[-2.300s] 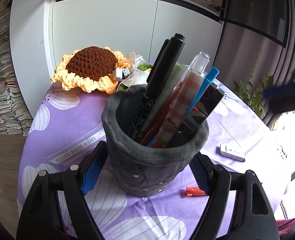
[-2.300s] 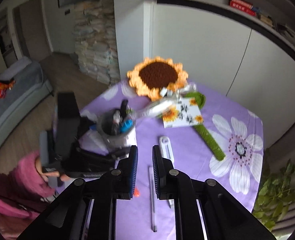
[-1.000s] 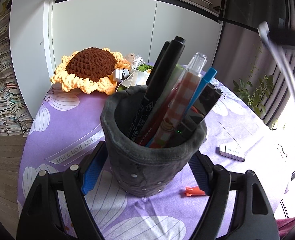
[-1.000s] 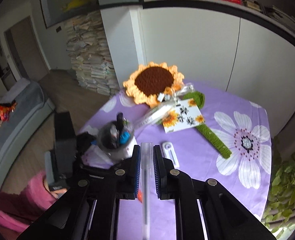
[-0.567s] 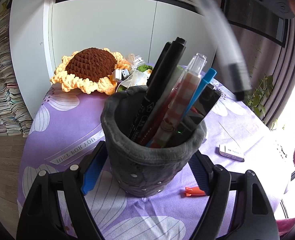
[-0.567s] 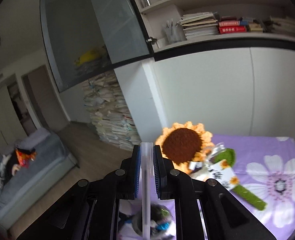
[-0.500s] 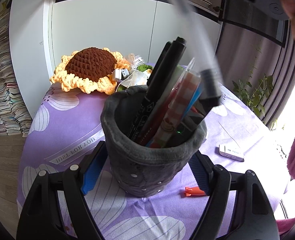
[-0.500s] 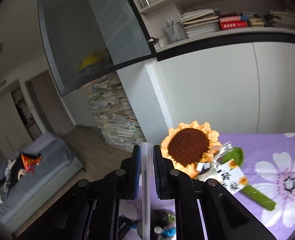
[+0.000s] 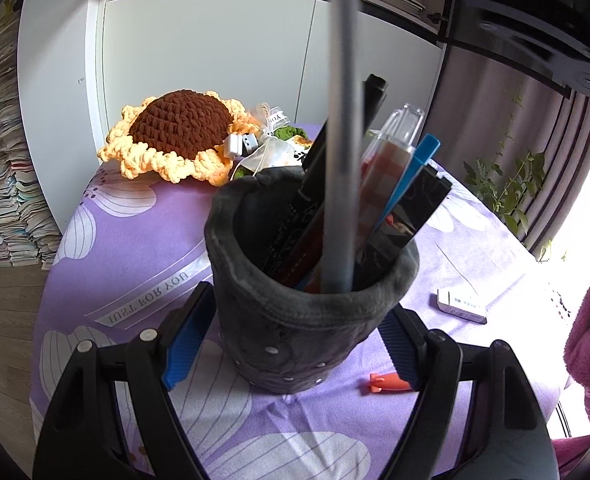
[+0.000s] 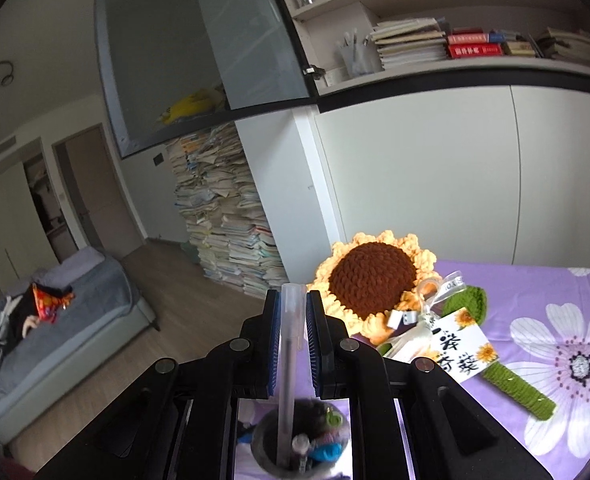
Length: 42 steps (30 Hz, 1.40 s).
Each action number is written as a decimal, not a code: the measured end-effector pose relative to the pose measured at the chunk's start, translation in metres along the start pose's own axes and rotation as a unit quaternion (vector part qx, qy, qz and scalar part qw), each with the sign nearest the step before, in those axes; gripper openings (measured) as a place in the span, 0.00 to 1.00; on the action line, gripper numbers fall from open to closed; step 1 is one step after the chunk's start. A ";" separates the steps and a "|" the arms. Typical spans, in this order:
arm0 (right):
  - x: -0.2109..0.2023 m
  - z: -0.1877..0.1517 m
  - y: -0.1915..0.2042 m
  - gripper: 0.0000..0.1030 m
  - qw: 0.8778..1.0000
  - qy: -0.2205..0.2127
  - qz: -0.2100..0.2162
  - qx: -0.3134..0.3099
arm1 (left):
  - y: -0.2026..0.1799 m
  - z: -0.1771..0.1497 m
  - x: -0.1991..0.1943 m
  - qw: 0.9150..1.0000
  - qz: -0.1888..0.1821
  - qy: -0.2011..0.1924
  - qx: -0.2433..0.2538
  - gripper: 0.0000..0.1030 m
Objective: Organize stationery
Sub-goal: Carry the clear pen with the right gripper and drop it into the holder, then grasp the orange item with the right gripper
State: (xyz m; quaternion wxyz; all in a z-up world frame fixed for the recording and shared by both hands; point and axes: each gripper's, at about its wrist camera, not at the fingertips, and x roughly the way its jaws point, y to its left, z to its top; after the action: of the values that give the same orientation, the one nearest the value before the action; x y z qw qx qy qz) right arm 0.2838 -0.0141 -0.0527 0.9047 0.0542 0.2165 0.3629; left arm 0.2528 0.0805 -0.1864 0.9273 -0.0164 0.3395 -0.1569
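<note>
Your right claw (image 10: 290, 344) is nipped nearly closed on the slim translucent grey pen (image 10: 286, 364), its blue pads pressing the barrel just below the clear capped top, and the pen hangs almost straight down from there. Its lower end is already inside the mouth of the soft dark grey felt pen cup (image 9: 307, 308), slotted in front of the black marker (image 9: 349, 152), the checked pink pen (image 9: 383, 176) and the blue pen (image 9: 419, 164) that stand there. Your left claw (image 9: 291, 344) is partly open around the cup's lower wall, pads bracketing it on both sides; whether they truly press it you cannot tell from here.

You are at the drop-in step. Next, ease the pen down until the tip finds the bottom, then part the right claw and lift clear without dragging the barrel out. Keep the left one steady so the cup does not tip. On the purple flowered counter (image 9: 135, 240) a small white eraser (image 9: 461, 305) and an orange cap-like piece (image 9: 387, 382) are left to gather.
</note>
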 end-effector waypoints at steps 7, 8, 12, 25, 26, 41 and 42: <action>-0.030 -0.015 0.021 0.13 0.998 0.025 -0.025 -0.048 | 0.000 0.000 0.000 1.000 0.001 -0.001 0.001 0.76; -0.030 -0.018 0.021 0.13 0.998 0.034 -0.030 -0.049 | 0.001 0.000 0.001 1.000 0.002 -0.001 0.001 0.76; -0.023 -0.031 0.009 0.13 0.996 0.077 -0.040 -0.026 | 0.002 0.000 0.000 1.000 0.003 -0.001 0.000 0.76; -0.021 -0.115 -0.026 0.21 0.959 0.275 -0.055 -0.049 | 0.002 0.001 -0.001 1.000 0.006 -0.004 0.003 0.76; -0.017 -0.126 -0.025 0.21 0.952 0.293 -0.062 -0.064 | 0.002 0.001 -0.001 1.000 0.006 -0.003 0.002 0.76; -0.016 -0.152 -0.035 0.13 0.950 0.300 -0.048 -0.075 | 0.002 0.000 0.000 1.000 0.007 -0.002 0.002 0.77; -0.020 -0.149 -0.034 0.13 0.951 0.297 -0.044 -0.076 | 0.002 0.000 0.000 1.000 0.007 -0.002 0.002 0.77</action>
State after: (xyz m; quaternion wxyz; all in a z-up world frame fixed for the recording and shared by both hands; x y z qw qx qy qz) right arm 0.2282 -0.0607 -0.1888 0.8159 -0.1343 0.4498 0.3376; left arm 0.2533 0.0823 -0.1863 0.9291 -0.0128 0.3374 -0.1513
